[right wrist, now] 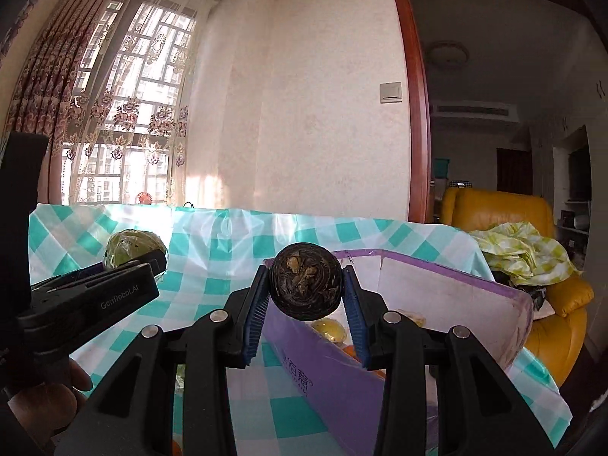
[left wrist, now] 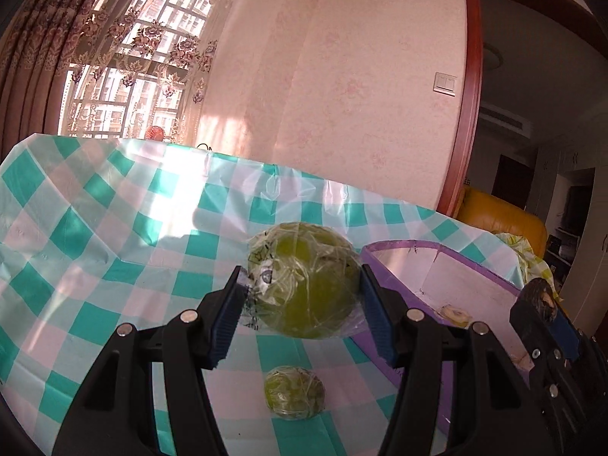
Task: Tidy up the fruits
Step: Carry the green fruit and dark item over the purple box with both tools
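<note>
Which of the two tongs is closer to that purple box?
Right. The right tongs, gripping a dark round fruit, hover at the purple box rim; the left tongs hold a wrapped green fruit beside it.

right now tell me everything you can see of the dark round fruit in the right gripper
The dark fruit is round, near black, with wrinkled skin and a tan, dried patch facing the camera. It is clamped between the blue pads of the right gripper, one pad on each side, lifted off the table. It hangs over the near wall of the purple box. Nothing else touches it.
</note>
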Available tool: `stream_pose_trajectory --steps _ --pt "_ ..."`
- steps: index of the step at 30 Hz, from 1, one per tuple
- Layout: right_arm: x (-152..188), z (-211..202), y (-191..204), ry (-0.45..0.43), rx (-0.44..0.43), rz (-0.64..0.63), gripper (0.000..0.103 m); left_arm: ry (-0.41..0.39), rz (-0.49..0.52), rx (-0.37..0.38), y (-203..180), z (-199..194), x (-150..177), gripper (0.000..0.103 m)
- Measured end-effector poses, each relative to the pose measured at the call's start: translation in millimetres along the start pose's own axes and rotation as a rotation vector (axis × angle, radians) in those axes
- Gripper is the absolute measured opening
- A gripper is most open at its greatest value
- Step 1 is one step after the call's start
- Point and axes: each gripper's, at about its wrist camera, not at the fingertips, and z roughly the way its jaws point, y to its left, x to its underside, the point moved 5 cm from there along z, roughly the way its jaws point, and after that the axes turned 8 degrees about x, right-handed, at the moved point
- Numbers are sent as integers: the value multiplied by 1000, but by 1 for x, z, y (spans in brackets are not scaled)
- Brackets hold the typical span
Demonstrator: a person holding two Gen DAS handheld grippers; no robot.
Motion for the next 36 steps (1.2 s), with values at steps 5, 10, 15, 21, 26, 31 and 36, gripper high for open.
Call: stream_pose_trajectory --steps 5,10,15,21,26,31,36 --pt "-4 10 -31 3 59 58 38 19 96 86 -47 21 2 59" --pt "-1 21 -59 23 113 109 38 42 151 145 -84 45 7 59" --pt "3 33 -81 52 160 138 38 58 187 186 -112 64 11 59" --pt "8 49 -101 102 187 160 38 95 237 232 -134 88 18 59" --pt "12 65 -113 148 207 146 38 136 285 253 -145 109 23 59" --pt "15 82 -118 213 200 112 39 181 324 290 -156 126 29 59" --pt "23 98 -121 304 176 91 39 229 328 295 -158 139 34 59"
